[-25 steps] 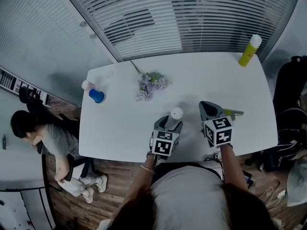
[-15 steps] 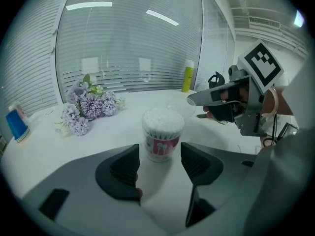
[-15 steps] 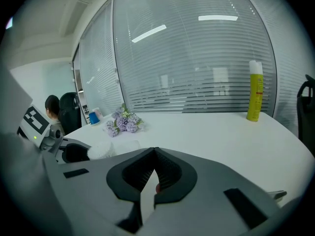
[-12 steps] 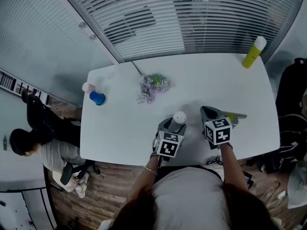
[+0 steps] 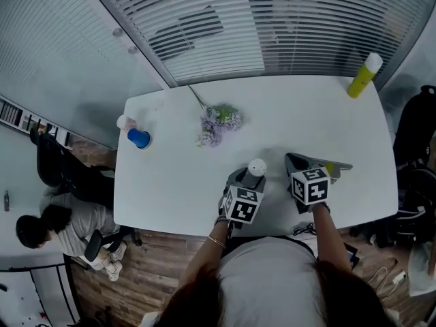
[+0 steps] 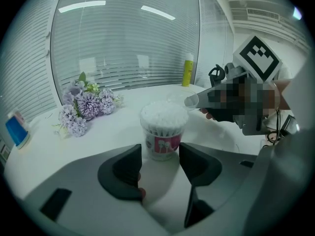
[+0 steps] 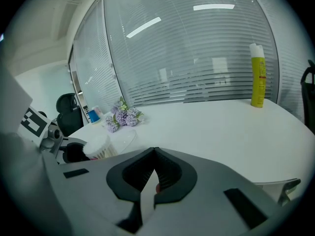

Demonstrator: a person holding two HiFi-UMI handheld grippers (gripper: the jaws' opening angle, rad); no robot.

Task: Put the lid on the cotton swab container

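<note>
**Lid held just right of the open container**

Since the earlier frames the left hand-held gripper point(image 6: 160, 156) has been brought in closer to the cotton swab container point(image 6: 163, 127), and its jaws have just been closing a little. The container itself is not displaced. Beyond the left edge of the surface point(image 5: 170, 176), a person point(image 5: 61, 227) is now seen away from the chair.

The container is stood upright near the front edge of the surface, its mouth uncovered and packed with white swab heads. The left jaws are held apart with the container's lower body between their tips. No firm press of the pads on it is shown.

The jaws of the right hand-held gripper point(image 7: 155, 152) are drawn together on the edge of the clear lid point(image 6: 193, 101). The lid is carried in the air just beside the container, on its right. In the left gripper view it is seen slightly above the mouth and apparently tilted rather than level.

The coming move is judged to turn on this offset. The container lies to the left of the lid-bearing gripper and its long axis is vertical. The lid would therefore need to be carried leftward, levelled over the mouth and pressed down along that axis. The left gripper is the nearer of the two and is placed to steady the container meanwhile.
</note>
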